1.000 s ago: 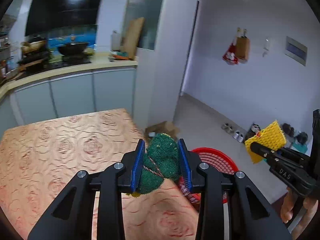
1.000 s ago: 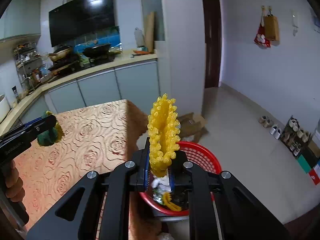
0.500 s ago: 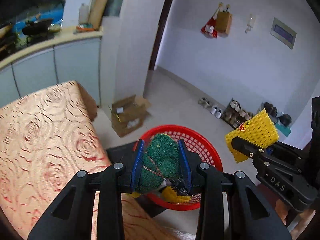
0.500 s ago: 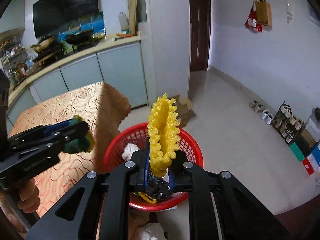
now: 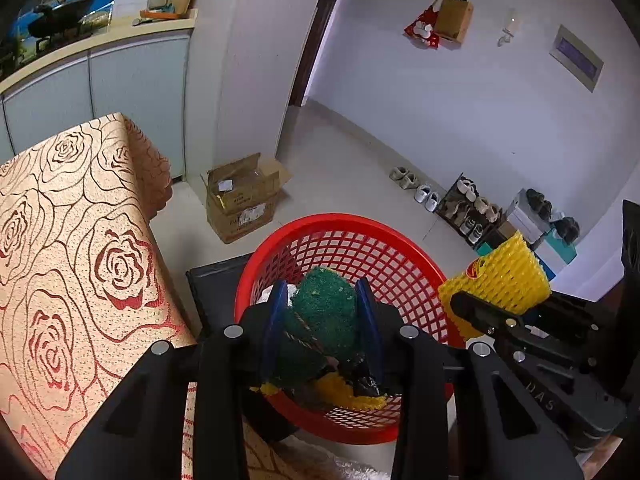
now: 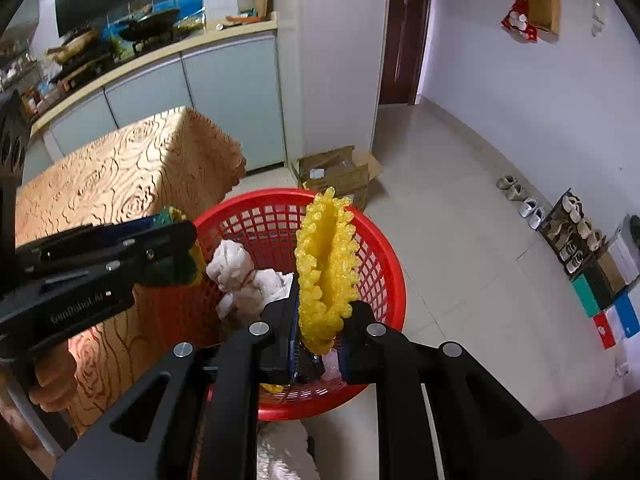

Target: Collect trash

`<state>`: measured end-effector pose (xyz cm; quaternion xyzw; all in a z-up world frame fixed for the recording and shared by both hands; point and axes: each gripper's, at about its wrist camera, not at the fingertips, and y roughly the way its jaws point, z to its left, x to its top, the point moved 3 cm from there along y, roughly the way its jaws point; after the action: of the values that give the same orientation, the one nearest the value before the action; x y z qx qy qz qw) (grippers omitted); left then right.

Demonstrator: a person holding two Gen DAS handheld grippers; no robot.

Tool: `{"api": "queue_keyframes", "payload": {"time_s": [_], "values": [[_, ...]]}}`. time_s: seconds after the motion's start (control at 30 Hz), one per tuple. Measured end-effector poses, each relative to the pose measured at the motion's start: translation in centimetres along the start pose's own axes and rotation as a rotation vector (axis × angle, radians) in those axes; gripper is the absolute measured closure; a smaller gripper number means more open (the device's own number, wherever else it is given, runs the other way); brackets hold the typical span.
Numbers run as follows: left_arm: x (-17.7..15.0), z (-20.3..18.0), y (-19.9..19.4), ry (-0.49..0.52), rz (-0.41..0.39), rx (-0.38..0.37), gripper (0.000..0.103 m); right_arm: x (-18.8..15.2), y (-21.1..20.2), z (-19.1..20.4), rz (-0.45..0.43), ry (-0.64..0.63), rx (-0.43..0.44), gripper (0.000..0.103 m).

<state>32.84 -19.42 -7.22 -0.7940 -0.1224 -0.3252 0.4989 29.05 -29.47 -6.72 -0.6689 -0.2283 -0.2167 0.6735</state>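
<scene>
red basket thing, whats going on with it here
A person is collecting trash with a handheld gripper in each hand. The left gripper is shut on a green scouring pad, and the right gripper is shut on a yellow foam net. Both are held over the red basket, which sits on the floor beside the table and already holds white crumpled paper and other scraps. Neither piece has been dropped in yet.

White walls [image 6: 520, 92]; tiled floor [image 6: 460, 240]; grey cabinets [image 6: 224, 80]; dark doorway [image 6: 404, 32].
</scene>
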Motion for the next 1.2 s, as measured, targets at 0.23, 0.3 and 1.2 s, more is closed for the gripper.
{"api": "queue_keyframes", "payload": {"time_s": [0.23,0.3,1.2], "values": [[0.0,-0.1,0.7,0.005,0.014,-0.011,0.062,-0.4,1.5,0.2,0.04,-0.032,0.009,0.084],[0.2,-0.1,0.8,0.004,0.01,-0.013,0.057,-0.4,1.6,0.2,0.037,-0.028,0.005,0.073],[0.5,0.7,-10.5,0.056,-0.199,0.121,0.027,-1.1,-3.8,0.9,-0.083,0.057,0.046,0.039]]}}
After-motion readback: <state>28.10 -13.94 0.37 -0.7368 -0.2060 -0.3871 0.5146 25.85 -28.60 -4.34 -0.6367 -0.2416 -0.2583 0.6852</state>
